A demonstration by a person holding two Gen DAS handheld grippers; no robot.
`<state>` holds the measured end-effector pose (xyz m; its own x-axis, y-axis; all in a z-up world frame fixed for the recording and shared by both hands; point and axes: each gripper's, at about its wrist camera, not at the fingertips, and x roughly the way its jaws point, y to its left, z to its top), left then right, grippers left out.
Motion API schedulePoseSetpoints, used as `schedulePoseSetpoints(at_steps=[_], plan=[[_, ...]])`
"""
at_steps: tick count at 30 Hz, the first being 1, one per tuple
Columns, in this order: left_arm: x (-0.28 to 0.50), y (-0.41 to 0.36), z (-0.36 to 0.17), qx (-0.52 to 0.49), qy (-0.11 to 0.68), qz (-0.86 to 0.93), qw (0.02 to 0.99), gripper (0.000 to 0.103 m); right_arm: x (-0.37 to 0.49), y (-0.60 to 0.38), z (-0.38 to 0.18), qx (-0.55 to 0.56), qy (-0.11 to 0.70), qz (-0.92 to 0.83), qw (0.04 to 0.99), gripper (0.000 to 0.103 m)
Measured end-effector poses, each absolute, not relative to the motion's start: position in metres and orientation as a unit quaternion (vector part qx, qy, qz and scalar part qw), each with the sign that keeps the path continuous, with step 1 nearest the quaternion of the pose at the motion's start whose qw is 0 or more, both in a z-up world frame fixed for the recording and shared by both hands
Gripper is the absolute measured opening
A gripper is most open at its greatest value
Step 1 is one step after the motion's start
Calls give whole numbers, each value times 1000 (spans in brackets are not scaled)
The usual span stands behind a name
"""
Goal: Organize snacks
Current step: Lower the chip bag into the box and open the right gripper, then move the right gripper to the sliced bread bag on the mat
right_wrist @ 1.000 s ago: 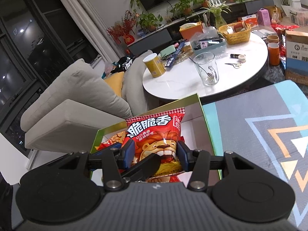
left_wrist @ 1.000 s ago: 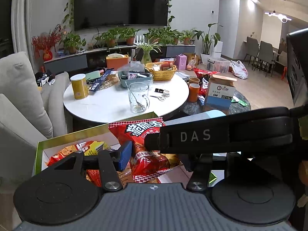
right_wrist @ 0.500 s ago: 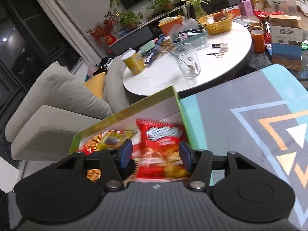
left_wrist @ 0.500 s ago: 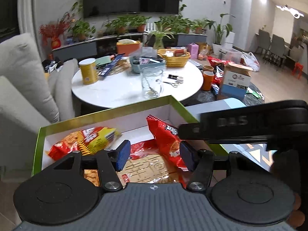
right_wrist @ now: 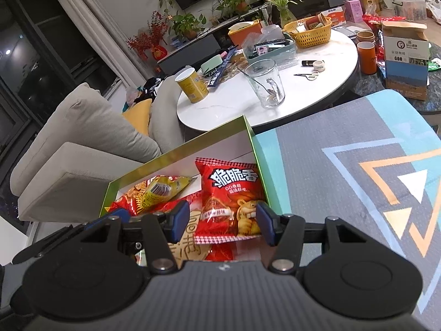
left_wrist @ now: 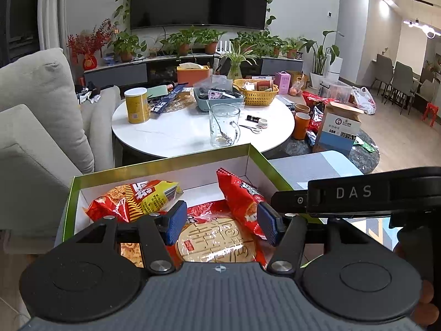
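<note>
A green-rimmed white box (left_wrist: 165, 162) (right_wrist: 176, 151) holds several snack packs. A red lion snack bag (right_wrist: 230, 198) (left_wrist: 239, 198) leans against the box's right wall. A red and yellow pack (left_wrist: 132, 197) (right_wrist: 154, 191) lies at the left. A round cracker pack (left_wrist: 217, 244) (right_wrist: 193, 237) lies in the middle. My left gripper (left_wrist: 222, 222) is open and empty above the cracker pack. My right gripper (right_wrist: 223, 222) is open and empty just above the lion bag's lower end. The right gripper's body crosses the left wrist view (left_wrist: 358, 193).
The box sits at the left edge of a patterned grey and teal mat (right_wrist: 358, 171). Behind it stands a round white table (left_wrist: 198, 132) with a glass mug (left_wrist: 223, 124), a yellow can (left_wrist: 136, 104) and baskets. A beige sofa (left_wrist: 35, 127) is at the left.
My right gripper has opened and let go of the red lion bag, which now rests in the box at its right wall. Both grippers have pulled back and sit slightly higher.
</note>
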<state>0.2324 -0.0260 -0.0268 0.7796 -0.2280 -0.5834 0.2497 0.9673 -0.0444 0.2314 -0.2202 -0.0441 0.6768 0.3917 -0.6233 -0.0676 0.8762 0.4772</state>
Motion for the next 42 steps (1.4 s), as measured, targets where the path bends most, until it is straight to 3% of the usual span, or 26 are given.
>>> schedulePoseSetpoints(at_steps=[20,42], plan=[[158,-26,-8,15,299,-118,947,54,161,-224,-17,189,366,147,899,51],[64,-23,-29,16,323,-125,938,54,83,-225,-40,160,401,165,887,51]])
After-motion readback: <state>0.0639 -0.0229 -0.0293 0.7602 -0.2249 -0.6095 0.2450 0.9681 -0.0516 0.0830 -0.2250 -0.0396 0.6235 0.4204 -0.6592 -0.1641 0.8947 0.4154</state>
